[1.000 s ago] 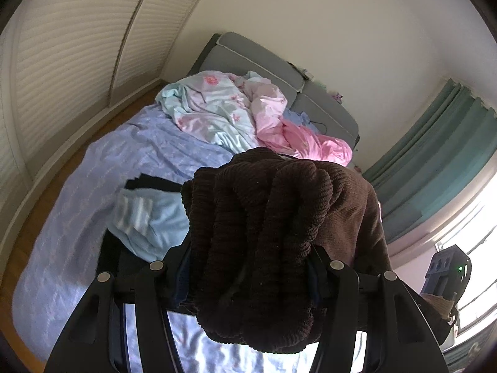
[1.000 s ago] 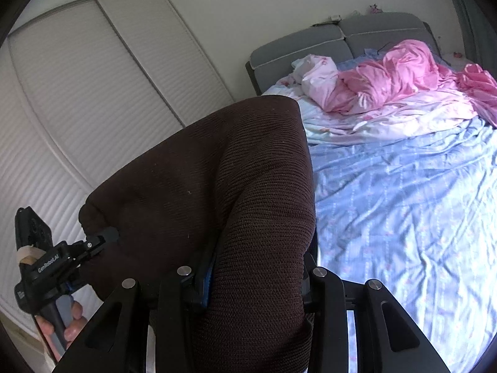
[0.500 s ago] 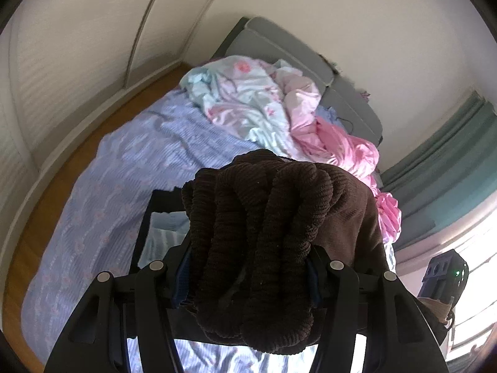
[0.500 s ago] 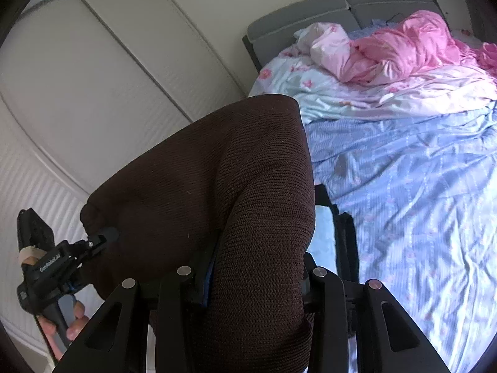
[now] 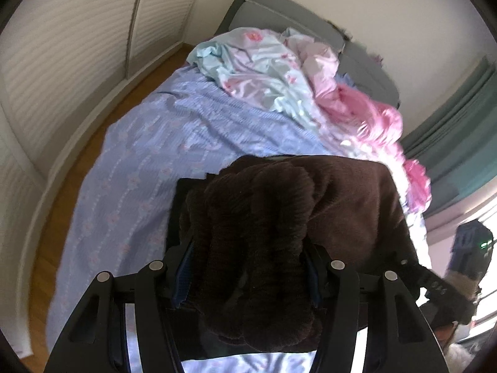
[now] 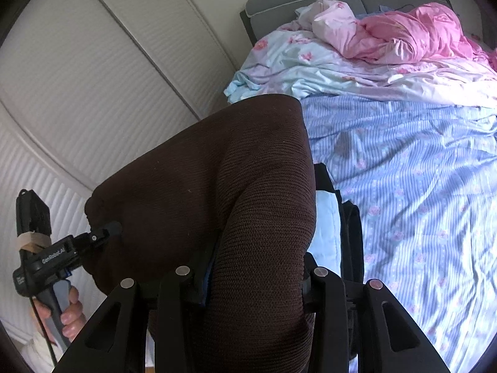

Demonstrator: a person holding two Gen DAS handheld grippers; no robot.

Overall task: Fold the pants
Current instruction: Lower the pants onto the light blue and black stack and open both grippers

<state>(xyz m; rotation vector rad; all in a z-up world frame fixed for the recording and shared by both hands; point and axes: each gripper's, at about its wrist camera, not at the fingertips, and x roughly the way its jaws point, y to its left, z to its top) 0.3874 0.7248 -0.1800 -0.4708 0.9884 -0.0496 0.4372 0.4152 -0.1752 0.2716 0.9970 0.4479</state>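
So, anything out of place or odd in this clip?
Nothing alarming. The brown pants hang bunched between the left tongs and right tongs, above the bed. A crumpled pink duvet sits near the headboard.

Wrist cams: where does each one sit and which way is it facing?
Left wrist: on the left gripper, looking along its jaws over bunched brown pants up the bed to the headboard; right gripper at right edge.
Right wrist: on the right gripper, facing the same headboard; left gripper and left hand at lower left.
Shared: pants, bed, pink duvet.
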